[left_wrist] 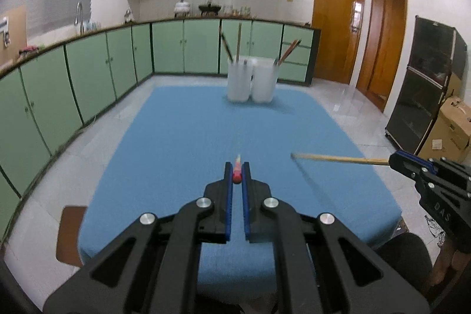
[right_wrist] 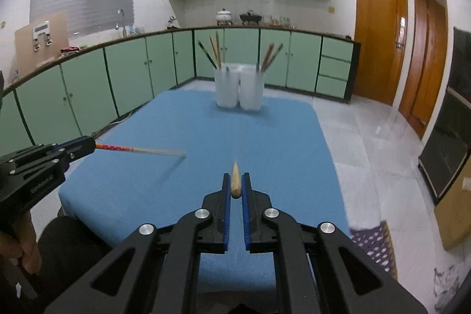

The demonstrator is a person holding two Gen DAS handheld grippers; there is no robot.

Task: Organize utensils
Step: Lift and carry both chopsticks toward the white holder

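My left gripper is shut on a red-patterned chopstick that points forward above the blue table. In the right wrist view that gripper holds the same chopstick level. My right gripper is shut on a plain wooden chopstick; in the left wrist view it holds this chopstick pointing left. Two white holder cups stand side by side at the table's far edge, each with several chopsticks in it. They also show in the right wrist view.
Green cabinets run along the left and back walls. A dark glass cabinet and a cardboard box stand on the right. A brown stool sits at the table's near left corner. A patterned rug lies on the floor at right.
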